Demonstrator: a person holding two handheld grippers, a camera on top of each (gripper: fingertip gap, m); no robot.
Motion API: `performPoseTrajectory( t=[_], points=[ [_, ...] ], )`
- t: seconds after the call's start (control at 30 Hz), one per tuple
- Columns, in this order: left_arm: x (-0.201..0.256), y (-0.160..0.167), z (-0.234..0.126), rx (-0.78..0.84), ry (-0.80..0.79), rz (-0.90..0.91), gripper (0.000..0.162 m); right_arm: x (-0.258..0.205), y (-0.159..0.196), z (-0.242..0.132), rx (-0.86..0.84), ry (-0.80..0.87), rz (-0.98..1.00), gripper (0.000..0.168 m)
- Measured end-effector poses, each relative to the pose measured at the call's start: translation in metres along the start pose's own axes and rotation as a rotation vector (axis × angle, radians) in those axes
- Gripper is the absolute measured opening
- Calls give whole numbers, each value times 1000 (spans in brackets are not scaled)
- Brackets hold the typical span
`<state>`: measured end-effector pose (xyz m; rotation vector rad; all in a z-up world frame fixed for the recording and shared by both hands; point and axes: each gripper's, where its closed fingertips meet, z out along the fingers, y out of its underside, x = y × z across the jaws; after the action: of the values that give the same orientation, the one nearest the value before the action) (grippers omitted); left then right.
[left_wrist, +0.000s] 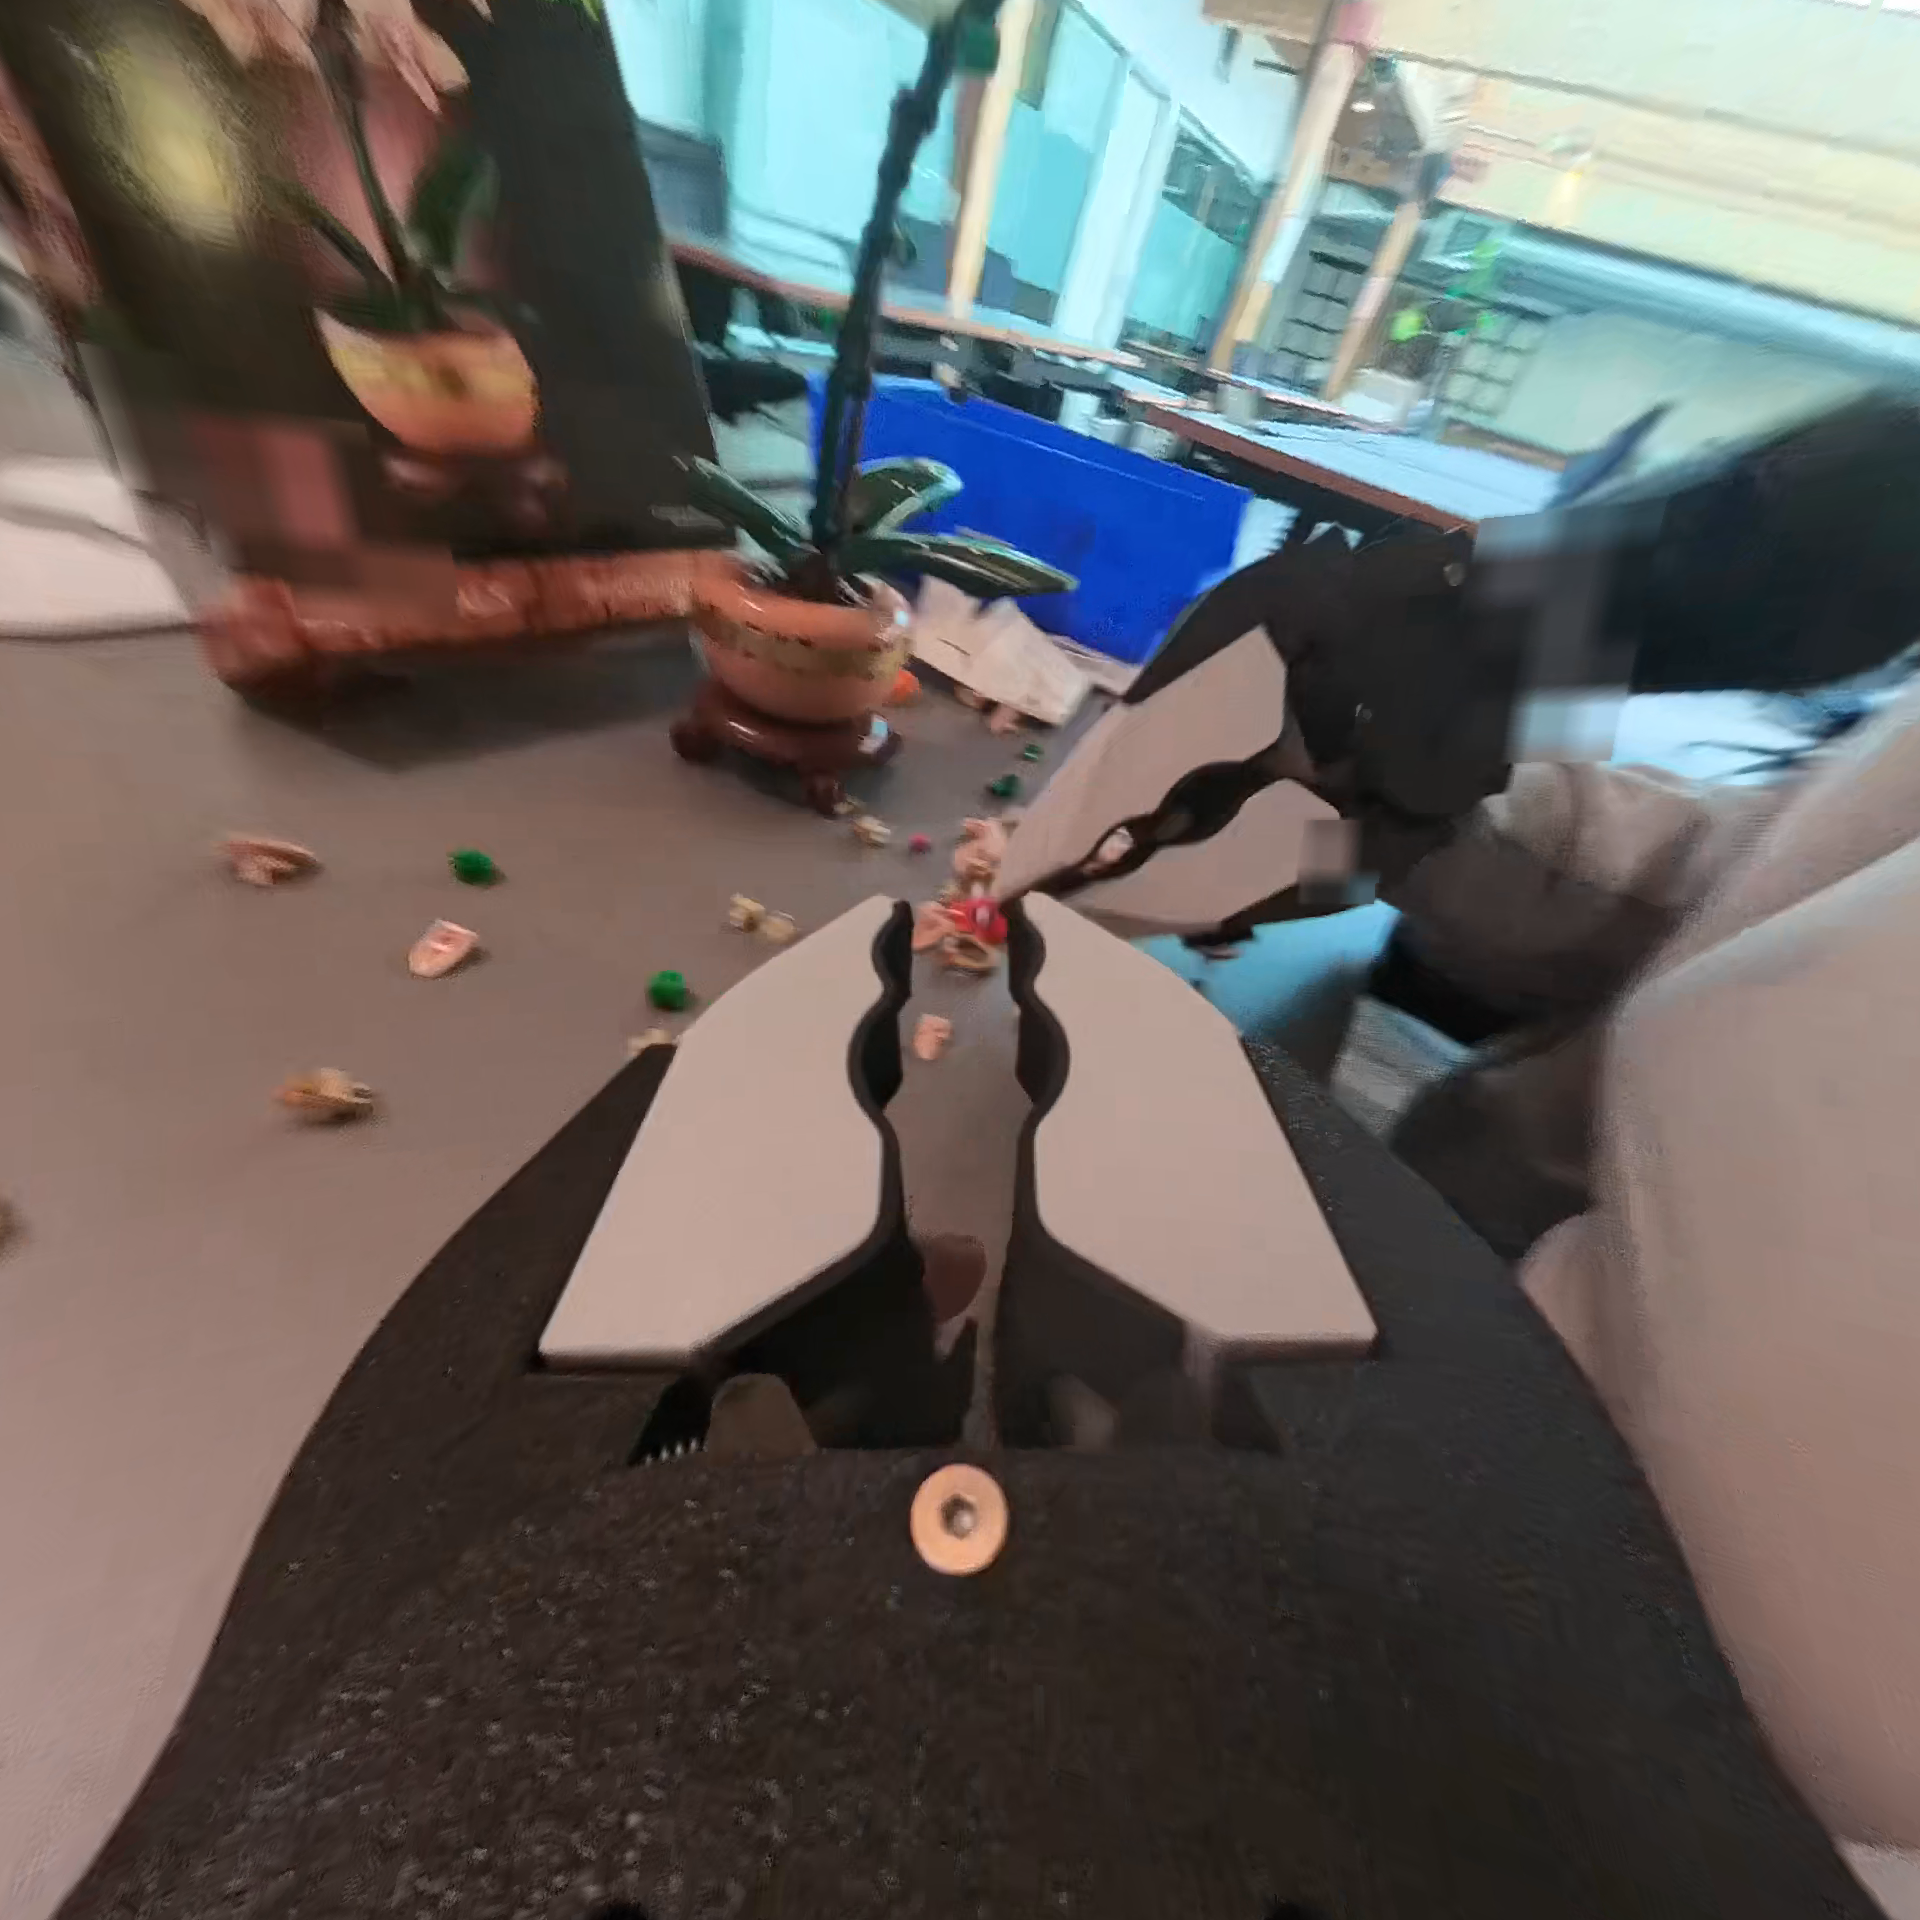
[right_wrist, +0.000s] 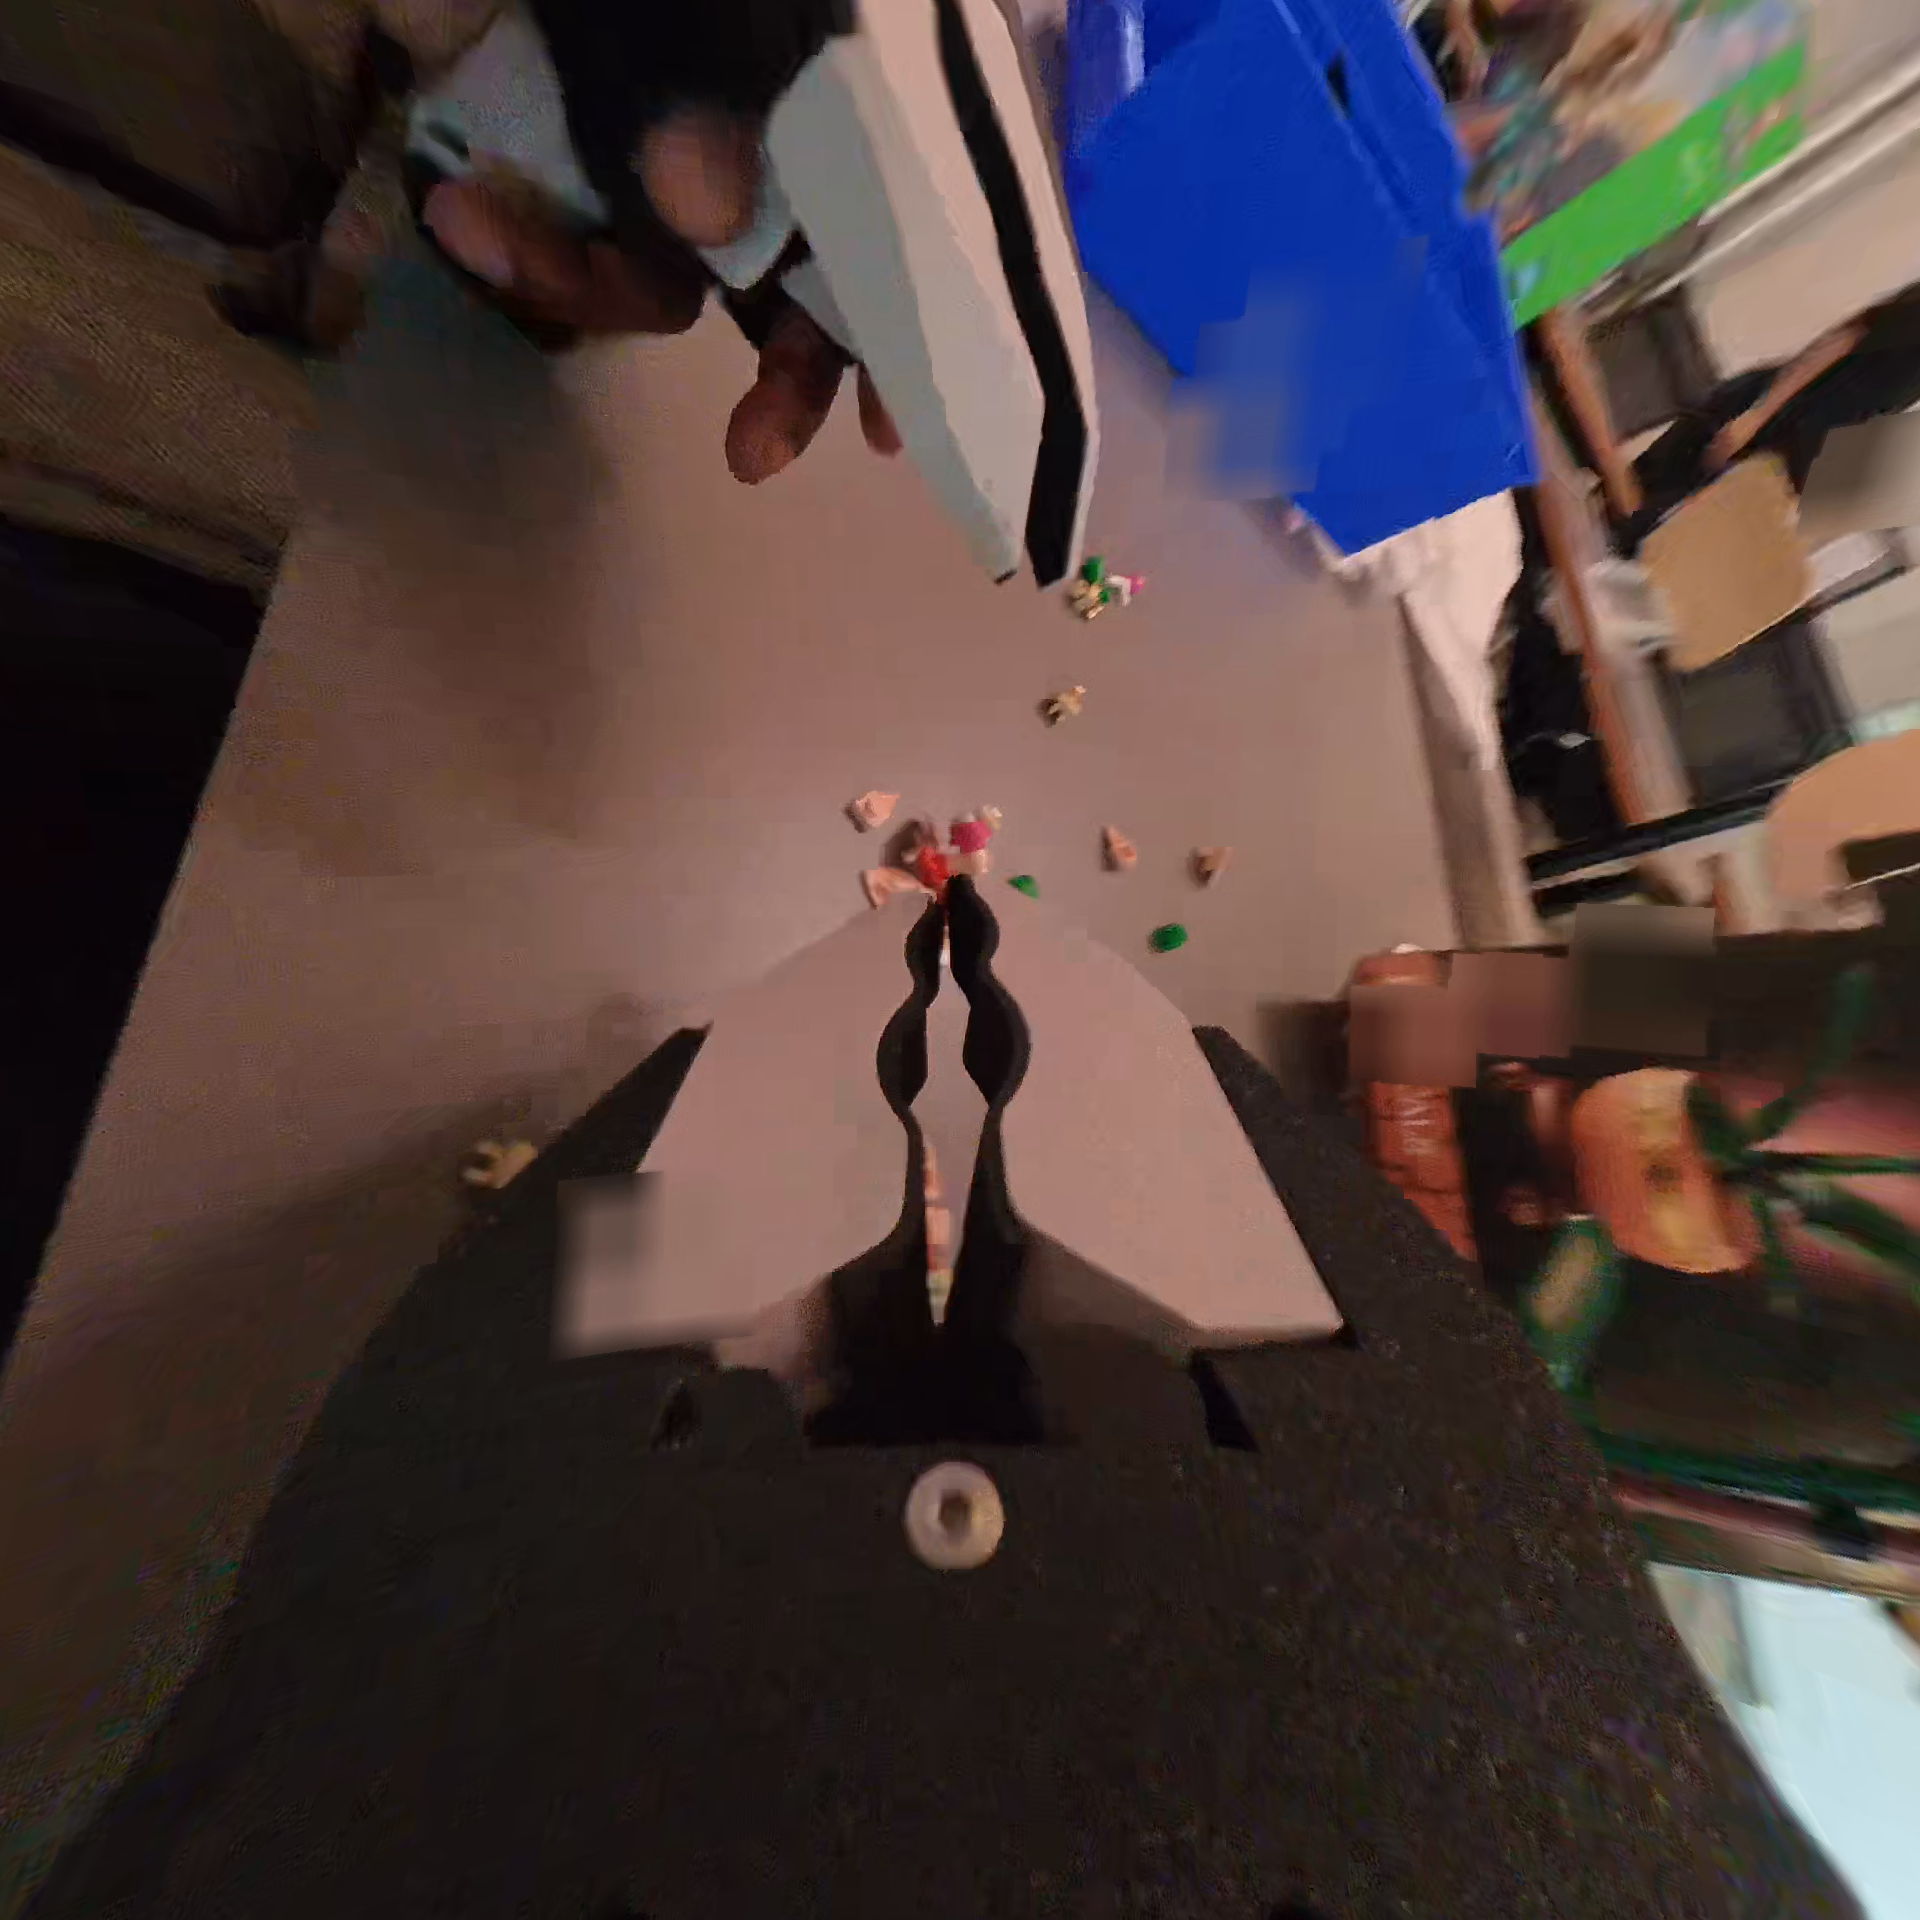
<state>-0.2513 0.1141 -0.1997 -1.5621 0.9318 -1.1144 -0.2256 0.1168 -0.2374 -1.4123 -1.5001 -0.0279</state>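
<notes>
My right gripper (right_wrist: 948, 896) is shut on a small red brick piece (right_wrist: 932, 864) at the grey table (right_wrist: 520, 727), in a cluster of beige and pink pieces (right_wrist: 968, 833). In the left wrist view it (left_wrist: 1013, 891) comes in from the right with the red piece (left_wrist: 982, 914) at its tips. My left gripper (left_wrist: 958, 912) is open with a narrow gap and empty, its tips just in front of that red piece. It also shows in the right wrist view (right_wrist: 1029, 577), held by a hand, hovering over other small pieces.
A brick-built orchid in a pink pot (left_wrist: 800, 644) stands behind the pieces, beside its dark picture box (left_wrist: 364, 364). A blue bin (left_wrist: 1039, 499) and papers (left_wrist: 997, 655) lie farther back. Green pieces (left_wrist: 473, 865) and beige pieces (left_wrist: 442, 948) are scattered over the table.
</notes>
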Motion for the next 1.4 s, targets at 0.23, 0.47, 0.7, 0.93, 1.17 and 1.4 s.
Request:
performPoseTrajectory(
  t=[0.23, 0.47, 0.7, 0.93, 1.17, 1.4],
  points=[
    [26, -10, 26, -29, 291, -340, 25, 18, -19, -33, -53, 134, -565, 1],
    [42, -10, 48, -60, 285, -195, 11, 21, -26, -41, -74, 169, -676, 1],
    [47, -20, 48, 15, 288, -99, 6, 26, -30, -46, 13, 184, -464, 4],
    [53, -23, 47, 32, 351, -185, 5, 20, -31, -48, 114, 117, -355, 12],
    [56, -18, 47, 2, 369, -200, 5, 12, -28, -46, 51, 55, -509, 0],
    [46, -16, 52, 88, 331, -320, 4, 11, -14, -37, -73, 7, -612, 1]
  ],
)
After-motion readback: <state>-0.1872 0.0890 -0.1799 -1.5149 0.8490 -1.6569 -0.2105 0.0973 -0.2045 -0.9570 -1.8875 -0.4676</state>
